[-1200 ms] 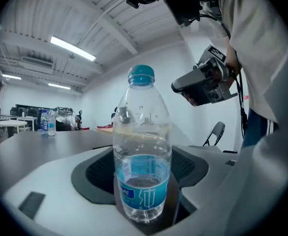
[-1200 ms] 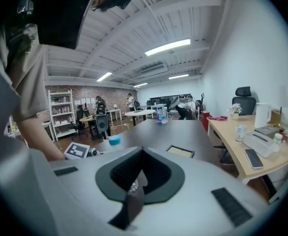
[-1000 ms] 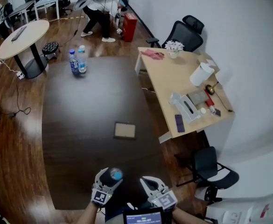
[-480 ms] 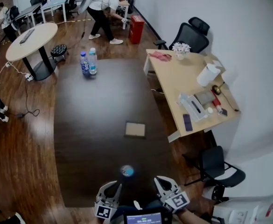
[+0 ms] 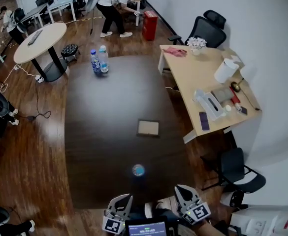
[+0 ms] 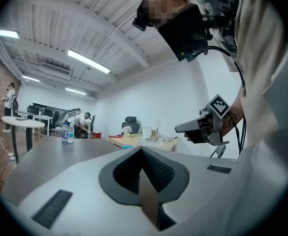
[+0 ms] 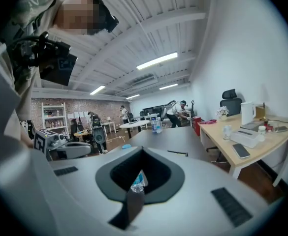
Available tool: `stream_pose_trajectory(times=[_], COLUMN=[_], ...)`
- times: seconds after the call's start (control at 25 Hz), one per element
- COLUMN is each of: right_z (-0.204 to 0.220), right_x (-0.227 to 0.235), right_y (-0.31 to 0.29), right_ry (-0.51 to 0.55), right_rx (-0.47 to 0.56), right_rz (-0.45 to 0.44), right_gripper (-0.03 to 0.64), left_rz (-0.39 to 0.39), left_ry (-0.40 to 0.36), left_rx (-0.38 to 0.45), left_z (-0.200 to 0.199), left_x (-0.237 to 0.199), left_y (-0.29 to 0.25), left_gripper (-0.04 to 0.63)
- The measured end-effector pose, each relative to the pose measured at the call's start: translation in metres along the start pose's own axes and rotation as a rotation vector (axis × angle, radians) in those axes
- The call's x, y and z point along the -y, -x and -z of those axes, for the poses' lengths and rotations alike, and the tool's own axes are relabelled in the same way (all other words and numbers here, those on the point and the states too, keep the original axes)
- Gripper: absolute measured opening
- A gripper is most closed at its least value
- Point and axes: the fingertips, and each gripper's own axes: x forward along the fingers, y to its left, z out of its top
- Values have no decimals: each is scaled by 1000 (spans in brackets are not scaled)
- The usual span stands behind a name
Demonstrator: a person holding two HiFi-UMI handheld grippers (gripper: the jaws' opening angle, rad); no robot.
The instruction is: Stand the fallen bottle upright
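Note:
A clear bottle with a blue cap (image 5: 138,170) stands upright by itself near the front edge of the dark table (image 5: 109,132). My left gripper (image 5: 120,211) is drawn back off the table edge, short of the bottle, shut and empty; its ribbed pads (image 6: 153,173) meet. My right gripper (image 5: 187,203) hangs to the right of the bottle, also back from the table, with its jaws together and nothing held. In the right gripper view the bottle (image 7: 138,181) shows through the slit past the jaws. The right gripper (image 6: 203,128) also appears in the left gripper view.
Two more bottles (image 5: 98,62) stand at the table's far end, and a small square pad (image 5: 148,128) lies mid-table. A wooden desk (image 5: 193,87) with clutter is on the right, chairs (image 5: 237,173) beside it. A round table (image 5: 39,39) and a person (image 5: 112,6) are at the back.
The left gripper let go of the bottle, closed its jaws and pulled back toward the person. The right gripper also drew back. The bottle stays standing on the table.

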Motion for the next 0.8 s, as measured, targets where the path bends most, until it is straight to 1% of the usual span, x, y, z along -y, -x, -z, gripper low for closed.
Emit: stream_pose_trajectory(times=[0.08, 0.2, 0.36, 0.44, 0.64, 0.76, 0.8], right_z=[4, 6, 13, 17, 13, 6, 4], right_x=[3, 0, -6, -10, -23, -42, -50], right_y=[16, 43, 91, 121, 199, 235, 244], right_ry=[-17, -5, 16, 11, -27, -22, -20], right_rx=[-7, 27, 86, 110, 140, 166, 171], right_rz=[-2, -34, -94, -114, -122, -134, -136], right_gripper=[20, 20, 20, 20, 20, 20, 20], left_rz=[-29, -96, -169, -192, -243, -268, -271], left_ry=[6, 24, -27, -25, -14, -9, 6], left_rx=[9, 50, 124, 160, 149, 143, 134], left_z=[-2, -5, -8, -11, -16, -27, -28], left_x=[12, 32, 79, 111, 184, 214, 220], left_y=[6, 19, 40, 54, 93, 122, 131], left_gripper=[-9, -9, -9, -9, -9, -9, -9])
